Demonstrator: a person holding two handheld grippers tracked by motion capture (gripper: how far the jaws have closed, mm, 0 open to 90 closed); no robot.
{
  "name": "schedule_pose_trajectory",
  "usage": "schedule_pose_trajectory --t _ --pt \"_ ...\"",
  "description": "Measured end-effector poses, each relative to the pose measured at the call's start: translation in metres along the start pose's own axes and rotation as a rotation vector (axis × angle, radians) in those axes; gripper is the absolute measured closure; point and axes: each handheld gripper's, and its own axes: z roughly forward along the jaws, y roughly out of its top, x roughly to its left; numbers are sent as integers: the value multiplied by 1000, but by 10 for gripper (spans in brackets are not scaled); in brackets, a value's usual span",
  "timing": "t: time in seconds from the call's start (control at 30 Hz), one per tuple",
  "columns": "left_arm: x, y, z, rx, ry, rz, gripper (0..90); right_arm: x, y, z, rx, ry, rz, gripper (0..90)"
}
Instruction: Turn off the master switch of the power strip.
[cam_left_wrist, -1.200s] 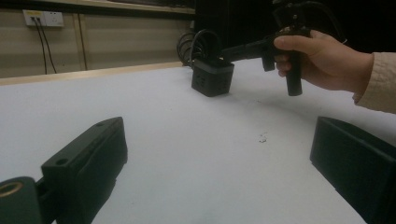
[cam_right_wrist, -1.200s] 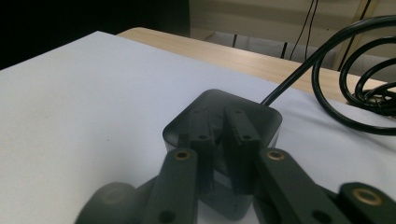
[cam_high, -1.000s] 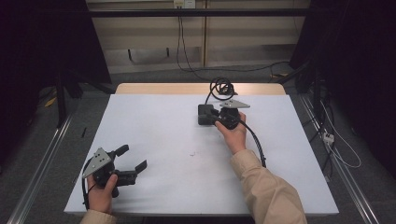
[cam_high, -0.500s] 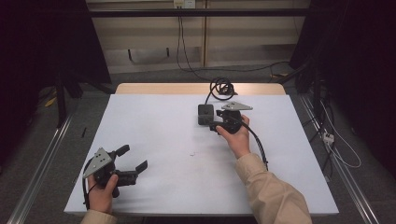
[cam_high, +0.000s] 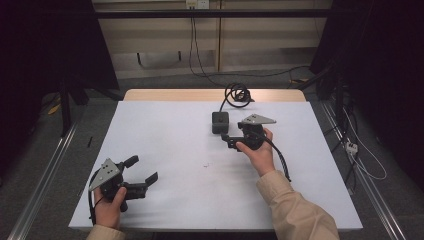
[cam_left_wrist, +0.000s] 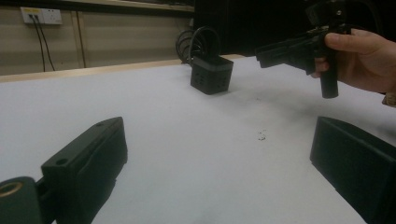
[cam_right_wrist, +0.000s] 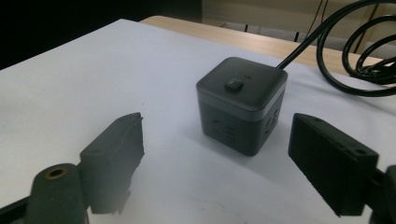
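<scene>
A cube-shaped power block (cam_high: 220, 122) stands on the table (cam_high: 165, 145), toward its far side and a little right of the middle. Its coiled cable (cam_high: 237, 94) lies behind it at the table's far edge. The right gripper (cam_high: 226, 139) sits just in front of the block, apart from it. The left gripper (cam_high: 142, 170) is well apart, at the near left corner.

Dark cube power socket (cam_high: 220, 122) upright on table, corded.

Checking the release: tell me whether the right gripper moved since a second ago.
Yes. The right gripper, jaws just opened, backed away from the cube power strip, toward the person.
</scene>
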Motion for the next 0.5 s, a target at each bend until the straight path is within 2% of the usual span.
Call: schedule_pose_trajectory --t 0.3,0.5 --pt "0 0 0 3 1 2 37 5 -8 -13 21 36 -14 139" --pt "-1 0 0 4 1 1 37 7 -13 -20 28 37 -28 138"
